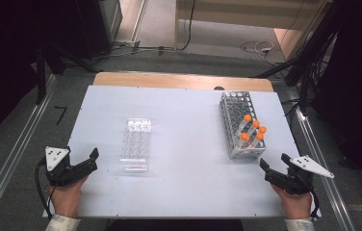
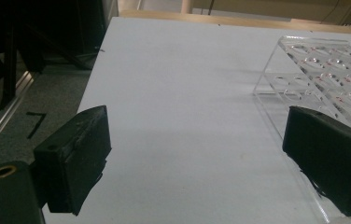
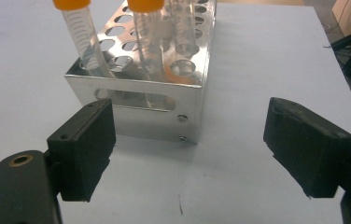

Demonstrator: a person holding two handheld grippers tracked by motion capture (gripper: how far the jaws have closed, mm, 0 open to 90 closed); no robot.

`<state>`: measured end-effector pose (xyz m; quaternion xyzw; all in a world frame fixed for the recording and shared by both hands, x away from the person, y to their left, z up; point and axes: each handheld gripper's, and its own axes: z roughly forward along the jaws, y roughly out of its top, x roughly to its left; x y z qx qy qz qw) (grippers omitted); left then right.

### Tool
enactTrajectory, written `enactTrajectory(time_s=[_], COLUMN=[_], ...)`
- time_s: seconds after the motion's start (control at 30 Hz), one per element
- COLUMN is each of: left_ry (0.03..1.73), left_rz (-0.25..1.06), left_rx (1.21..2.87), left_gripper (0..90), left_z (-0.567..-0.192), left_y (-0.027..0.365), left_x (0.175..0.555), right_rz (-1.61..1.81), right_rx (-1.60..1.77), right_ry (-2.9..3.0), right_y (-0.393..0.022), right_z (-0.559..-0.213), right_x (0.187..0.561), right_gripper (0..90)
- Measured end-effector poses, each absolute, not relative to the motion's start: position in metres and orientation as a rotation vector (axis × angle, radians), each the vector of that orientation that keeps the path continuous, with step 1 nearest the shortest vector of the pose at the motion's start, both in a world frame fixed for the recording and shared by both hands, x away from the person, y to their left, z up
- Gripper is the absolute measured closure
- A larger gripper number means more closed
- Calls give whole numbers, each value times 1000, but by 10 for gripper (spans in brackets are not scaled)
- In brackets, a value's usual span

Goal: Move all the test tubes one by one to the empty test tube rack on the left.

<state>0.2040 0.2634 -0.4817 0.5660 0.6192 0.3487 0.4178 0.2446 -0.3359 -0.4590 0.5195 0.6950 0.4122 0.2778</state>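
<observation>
A metal tube rack (image 1: 242,124) stands at the right of the white table and holds several clear tubes with orange caps (image 1: 254,130) at its near end. A clear plastic rack (image 1: 136,144) lies left of centre with its holes bare. My left gripper (image 1: 86,162) rests open at the near left edge, a short way left of the clear rack (image 2: 325,79). Near the front right, my right gripper (image 1: 274,166) is open just in front of the metal rack (image 3: 148,100), with capped tubes (image 3: 84,37) rising right ahead. Nothing sits between either pair of jaws.
The white board (image 1: 184,187) lies on a wooden table whose far edge (image 1: 179,79) shows. Grey floor, metal rails (image 1: 10,159) and dark stands with cables surround it.
</observation>
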Motion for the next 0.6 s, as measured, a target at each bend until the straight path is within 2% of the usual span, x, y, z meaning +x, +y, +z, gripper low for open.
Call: enactTrajectory(time_s=[0.47, 0.6], left_ry=[1556, 1559], left_rz=[876, 876], left_rx=[1430, 1429], left_gripper=[77, 77], left_z=[-482, -483], left_y=[262, 262], left_x=[205, 205], right_rz=[1141, 1159], right_rx=[1320, 1301], right_ry=[1926, 1943], right_y=[-312, -305], right_z=[-453, -452], right_x=[248, 252], right_gripper=[197, 238])
